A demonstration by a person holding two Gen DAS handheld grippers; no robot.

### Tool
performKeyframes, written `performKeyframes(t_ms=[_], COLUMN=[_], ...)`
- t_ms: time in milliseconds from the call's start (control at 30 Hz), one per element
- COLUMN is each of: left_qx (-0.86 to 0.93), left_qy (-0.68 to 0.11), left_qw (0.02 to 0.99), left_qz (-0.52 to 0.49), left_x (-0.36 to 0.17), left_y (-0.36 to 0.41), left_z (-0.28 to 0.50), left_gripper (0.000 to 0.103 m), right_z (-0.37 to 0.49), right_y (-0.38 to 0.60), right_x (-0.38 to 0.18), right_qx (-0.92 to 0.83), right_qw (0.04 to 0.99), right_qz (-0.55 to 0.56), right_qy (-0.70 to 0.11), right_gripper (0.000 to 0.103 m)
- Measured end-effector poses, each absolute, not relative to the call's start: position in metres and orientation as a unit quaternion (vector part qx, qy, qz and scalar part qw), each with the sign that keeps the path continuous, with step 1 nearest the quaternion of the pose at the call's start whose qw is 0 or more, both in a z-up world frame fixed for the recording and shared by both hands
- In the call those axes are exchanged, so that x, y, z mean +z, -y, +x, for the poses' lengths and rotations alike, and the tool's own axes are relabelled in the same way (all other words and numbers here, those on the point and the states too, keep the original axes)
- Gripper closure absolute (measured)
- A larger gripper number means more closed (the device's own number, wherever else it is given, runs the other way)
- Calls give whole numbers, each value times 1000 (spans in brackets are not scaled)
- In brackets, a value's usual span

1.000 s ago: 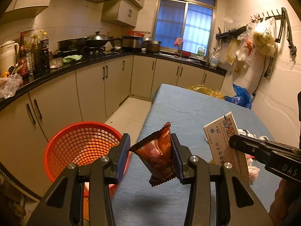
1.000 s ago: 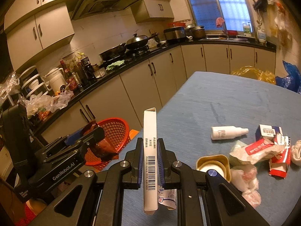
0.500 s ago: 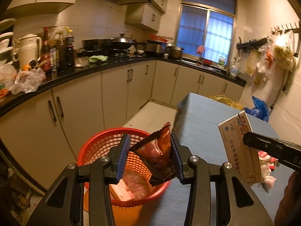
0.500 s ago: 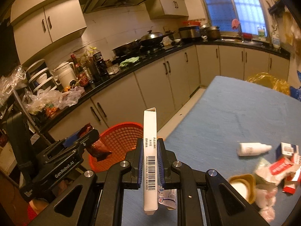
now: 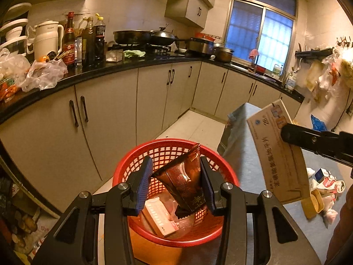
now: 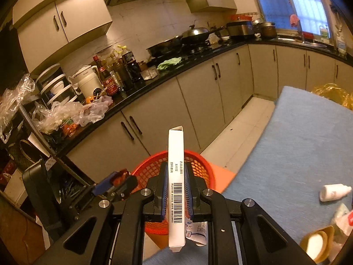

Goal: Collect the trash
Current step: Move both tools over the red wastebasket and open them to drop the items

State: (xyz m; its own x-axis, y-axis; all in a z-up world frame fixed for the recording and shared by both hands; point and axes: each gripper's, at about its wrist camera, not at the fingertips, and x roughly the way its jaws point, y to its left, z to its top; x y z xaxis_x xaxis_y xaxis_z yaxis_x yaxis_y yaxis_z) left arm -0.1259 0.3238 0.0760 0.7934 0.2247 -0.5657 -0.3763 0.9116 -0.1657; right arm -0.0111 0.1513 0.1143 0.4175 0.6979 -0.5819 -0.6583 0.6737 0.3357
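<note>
My left gripper (image 5: 175,176) is shut on a brown snack wrapper (image 5: 184,183), which hangs right over the red mesh basket (image 5: 132,167). Inside the basket lie a pink box (image 5: 160,217) and clear plastic. My right gripper (image 6: 176,186) is shut on a flat white medicine box (image 6: 176,172), held on edge with its barcode facing me, and it points at the red basket (image 6: 198,165) beyond. A small tube (image 6: 198,231) hangs under the right jaws. The same box (image 5: 280,154) shows at the right of the left wrist view.
The basket stands on the floor between the kitchen cabinets (image 5: 106,128) and the blue-covered table (image 6: 297,150). More trash lies on the table: a white bottle (image 6: 333,192), a yellow tub (image 6: 315,245) and crumpled packets (image 5: 326,183). The counter (image 5: 66,79) is crowded with bottles and bags.
Both grippers have swung left from above the table toward the basket. The wrapper now hangs over the basket's opening, and the basket fills more of both views. Neither grip has changed.
</note>
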Motion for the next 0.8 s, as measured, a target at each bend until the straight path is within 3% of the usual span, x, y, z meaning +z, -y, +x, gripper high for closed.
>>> performKeyframes(t_ms=[667,800], left_qx=[163,165], left_qy=[-295,-288], left_qw=[929,931], left_qz=[-152,-155], left_x=[57,60], left_y=[-347,-347], left_z=[-118,-120], left_gripper=[60,45], right_z=[16,15], right_y=[-194,-191], right_x=[78,81], right_qx=[396,396], right_qw=[825,828], right_qz=[19,19], right_qy=[-403,-398], right_gripper=[87,81])
